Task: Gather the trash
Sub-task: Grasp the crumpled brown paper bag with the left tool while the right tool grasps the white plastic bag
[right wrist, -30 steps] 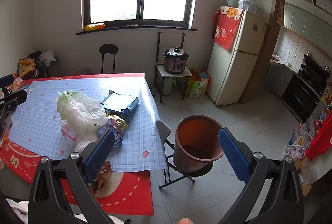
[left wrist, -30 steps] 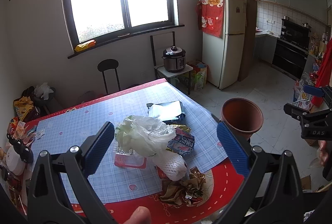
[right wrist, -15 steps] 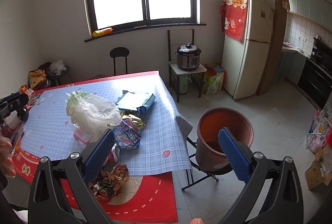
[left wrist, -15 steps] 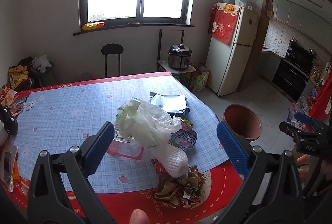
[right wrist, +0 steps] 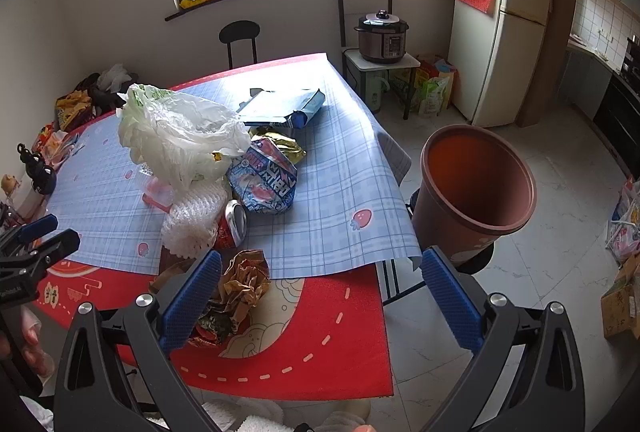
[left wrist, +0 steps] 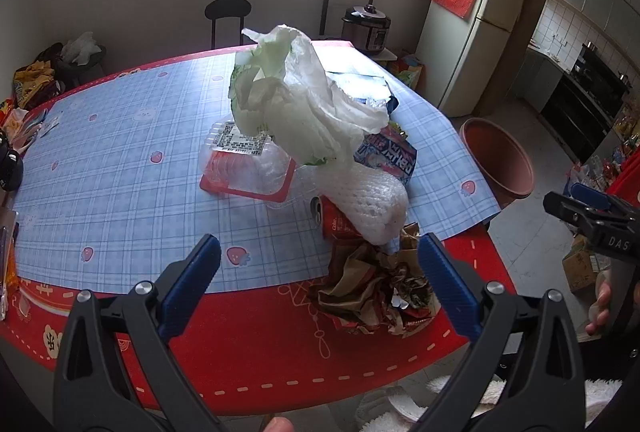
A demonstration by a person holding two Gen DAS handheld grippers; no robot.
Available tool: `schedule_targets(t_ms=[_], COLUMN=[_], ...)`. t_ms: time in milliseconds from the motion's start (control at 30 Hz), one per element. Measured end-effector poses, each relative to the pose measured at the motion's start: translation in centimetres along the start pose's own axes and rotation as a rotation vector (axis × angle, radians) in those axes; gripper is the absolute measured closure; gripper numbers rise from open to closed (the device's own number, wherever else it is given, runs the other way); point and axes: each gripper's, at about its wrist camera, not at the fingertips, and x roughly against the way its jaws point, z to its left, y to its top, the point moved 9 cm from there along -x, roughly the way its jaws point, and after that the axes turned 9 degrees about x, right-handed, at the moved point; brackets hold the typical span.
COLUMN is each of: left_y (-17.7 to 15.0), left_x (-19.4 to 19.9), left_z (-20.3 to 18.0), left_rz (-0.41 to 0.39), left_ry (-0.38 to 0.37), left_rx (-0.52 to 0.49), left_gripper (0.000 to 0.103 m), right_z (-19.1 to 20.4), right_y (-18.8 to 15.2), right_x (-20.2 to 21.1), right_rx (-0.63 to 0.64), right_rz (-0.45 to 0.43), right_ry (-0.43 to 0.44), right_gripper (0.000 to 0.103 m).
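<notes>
1. The left claw [left wrist: 320, 272] hangs wide open and empty over the near red edge of the table [left wrist: 120, 159]. Bare blue-checked cloth spreads ahead of it and to its left.
2. The right claw [right wrist: 322, 286] is also spread wide, gripping nothing. It sits over the table's near right corner, with open tiled floor [right wrist: 540, 272] ahead on its right.
3. The trash pile lies just ahead of both claws:
   - a crumpled brown paper wad [left wrist: 372, 280] sits nearest, between the left claw's fingers;
   - beyond it a white foam net [left wrist: 364, 199] rests on a red can [left wrist: 332, 220];
   - a clear plastic tray [left wrist: 248, 167] with a printed label, too small to read, lies farther ahead;
   - a white plastic bag [left wrist: 304, 103] stands tallest and hides what lies behind it;
   - a blue snack wrapper [right wrist: 266, 183] and a flat blue packet [right wrist: 280, 105] lie farther off.
4. A brown bin [right wrist: 476, 183] stands off the table's right edge on a dark stool, ahead-right of the right claw, its mouth tilted toward that claw.
5. "DAS" reads on the right claw's body, seen from the left wrist.
</notes>
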Motion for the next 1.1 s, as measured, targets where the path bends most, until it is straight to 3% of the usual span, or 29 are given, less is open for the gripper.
schedule_targets(t_ms=[367, 533, 1033, 1100], left_y=[-5.1, -6.2, -8.7, -9.1], left_x=[-8.4, -11.1, -14.6, -14.7], left_z=[0.0, -0.3, -0.8, -0.9], left_rz=[0.245, 0.296, 0.386, 0.397], left_ry=[-0.090, -0.150, -0.119, -0.126], left_rx=[0.061, 0.148, 0.164, 0.167], left_gripper=[0.014, 0.014, 0.014, 0.020], right_z=[0.7, 0.2, 0.0, 0.2], right_y=[-0.9, -1.3, -2.3, -2.3], right_x=[-2.4, -2.8, -3.9, -3.9], right_rx=[0.002, -0.014, -0.034, -0.032], right_rz=[0.067, 0.081, 0.117, 0.117], right_ry=[0.036, 0.035, 0.058, 0.064], right_gripper=[0.004, 0.004, 0.004, 0.004])
